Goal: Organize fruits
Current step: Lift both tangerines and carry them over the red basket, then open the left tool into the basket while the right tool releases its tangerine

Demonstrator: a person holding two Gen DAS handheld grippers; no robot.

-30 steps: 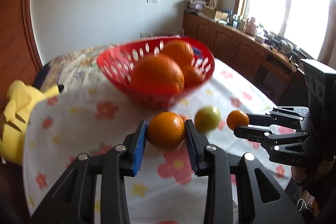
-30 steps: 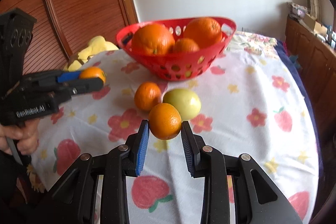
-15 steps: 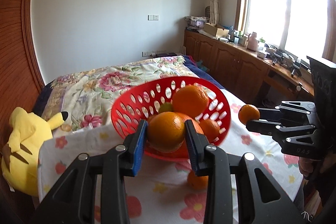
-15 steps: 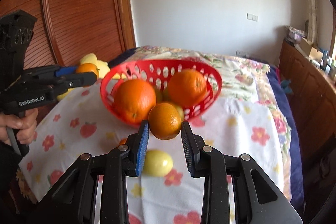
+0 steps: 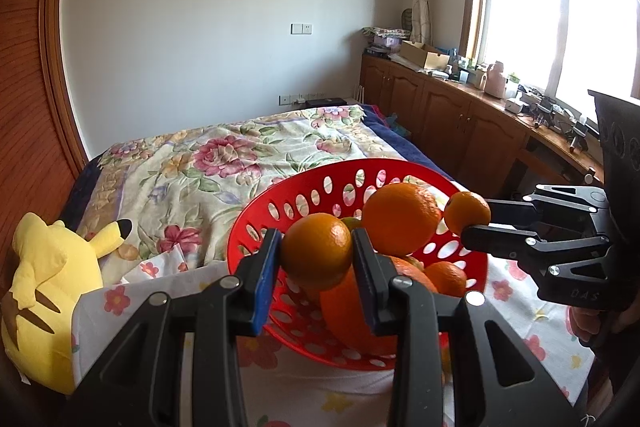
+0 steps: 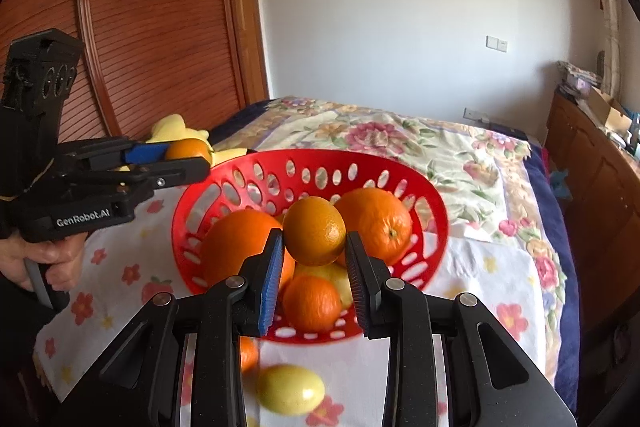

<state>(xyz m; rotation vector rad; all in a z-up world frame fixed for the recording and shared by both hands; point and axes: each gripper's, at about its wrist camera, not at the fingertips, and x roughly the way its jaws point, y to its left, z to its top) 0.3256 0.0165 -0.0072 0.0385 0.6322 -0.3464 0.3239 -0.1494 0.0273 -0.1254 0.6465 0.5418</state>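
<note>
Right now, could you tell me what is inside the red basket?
The red basket holds two large oranges, a small orange and a yellowish fruit. Anything beneath them is covered.

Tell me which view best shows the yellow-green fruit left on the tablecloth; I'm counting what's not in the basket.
The right wrist view: the yellow-green fruit lies in plain sight on the tablecloth, in front of the red basket, between that gripper's arms. The left wrist view doesn't show it; that gripper's own frame and its held orange cover the cloth there.
</note>
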